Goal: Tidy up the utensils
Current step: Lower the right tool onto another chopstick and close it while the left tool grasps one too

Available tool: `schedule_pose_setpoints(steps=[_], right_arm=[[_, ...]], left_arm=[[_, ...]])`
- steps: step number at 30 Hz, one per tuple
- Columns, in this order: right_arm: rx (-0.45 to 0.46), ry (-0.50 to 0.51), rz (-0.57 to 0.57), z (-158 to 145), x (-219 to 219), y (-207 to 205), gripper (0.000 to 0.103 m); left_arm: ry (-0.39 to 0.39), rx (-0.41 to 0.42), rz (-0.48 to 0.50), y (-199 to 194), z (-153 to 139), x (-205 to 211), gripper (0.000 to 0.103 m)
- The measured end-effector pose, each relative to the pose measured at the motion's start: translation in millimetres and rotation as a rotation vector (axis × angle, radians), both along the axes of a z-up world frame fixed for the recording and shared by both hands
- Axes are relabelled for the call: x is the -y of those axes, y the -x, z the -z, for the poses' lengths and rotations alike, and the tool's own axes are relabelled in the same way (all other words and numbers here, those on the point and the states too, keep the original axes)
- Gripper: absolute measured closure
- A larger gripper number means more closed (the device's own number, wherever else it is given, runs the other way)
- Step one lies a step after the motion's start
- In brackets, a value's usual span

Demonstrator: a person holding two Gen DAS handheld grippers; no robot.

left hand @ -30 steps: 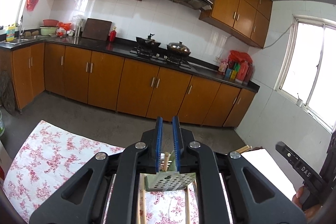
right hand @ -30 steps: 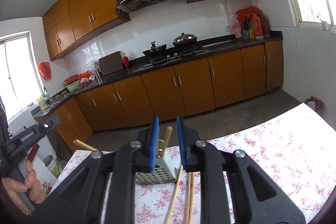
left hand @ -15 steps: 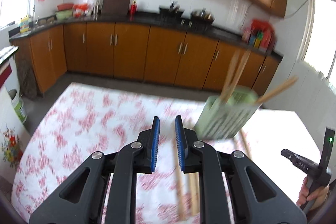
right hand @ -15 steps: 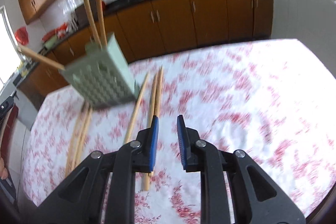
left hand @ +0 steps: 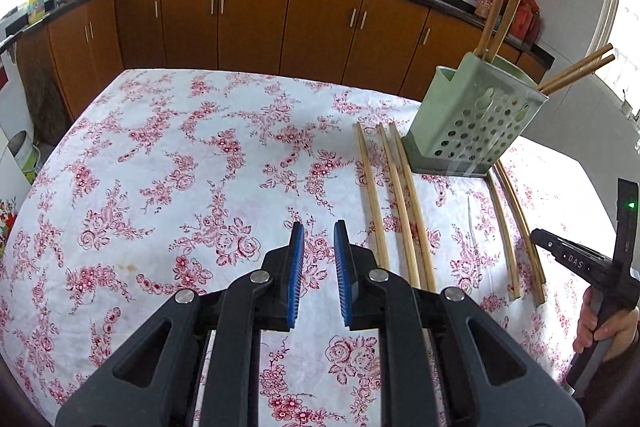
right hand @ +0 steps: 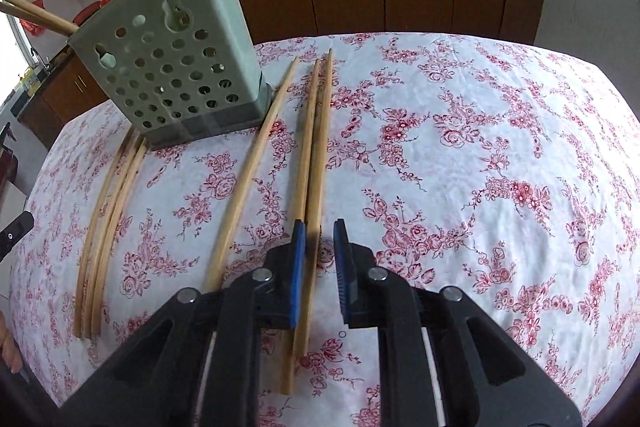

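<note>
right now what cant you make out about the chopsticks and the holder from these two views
- Chopsticks in the green holder: lower ends hidden by its walls in both views; tips cut off by the top edge in the right wrist view.
- Loose chopstick pair: near ends pass under the right gripper; whether they touch its fingers is unclear.
- Three loose chopsticks: near ends hidden behind the left gripper.
- Holder compartments: not visible.
</note>
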State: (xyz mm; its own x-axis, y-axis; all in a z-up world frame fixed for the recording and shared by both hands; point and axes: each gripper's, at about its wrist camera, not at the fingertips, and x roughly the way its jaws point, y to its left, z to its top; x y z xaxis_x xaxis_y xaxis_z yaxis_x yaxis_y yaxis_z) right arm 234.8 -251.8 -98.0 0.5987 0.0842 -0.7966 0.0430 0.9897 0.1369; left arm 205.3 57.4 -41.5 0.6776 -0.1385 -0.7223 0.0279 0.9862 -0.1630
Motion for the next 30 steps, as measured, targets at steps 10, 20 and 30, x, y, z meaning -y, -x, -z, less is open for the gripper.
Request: schedule_pose_setpoints(steps=[10, 20, 30], right_arm=[[0.005, 0.102, 0.12, 4, 12, -1, 0.095], [0.021, 0.083, 0.215, 6, 44, 11, 0.095], [0.026, 0.086, 0.203, 4, 46, 10, 0.095]], left_arm=[[0.042, -0.046, 0.06, -4, 17, 15, 0.087], [0.033, -0.093, 0.153, -8, 33, 45, 0.087], [-0.091, -0.101, 0.14, -8, 42, 65, 0.093]])
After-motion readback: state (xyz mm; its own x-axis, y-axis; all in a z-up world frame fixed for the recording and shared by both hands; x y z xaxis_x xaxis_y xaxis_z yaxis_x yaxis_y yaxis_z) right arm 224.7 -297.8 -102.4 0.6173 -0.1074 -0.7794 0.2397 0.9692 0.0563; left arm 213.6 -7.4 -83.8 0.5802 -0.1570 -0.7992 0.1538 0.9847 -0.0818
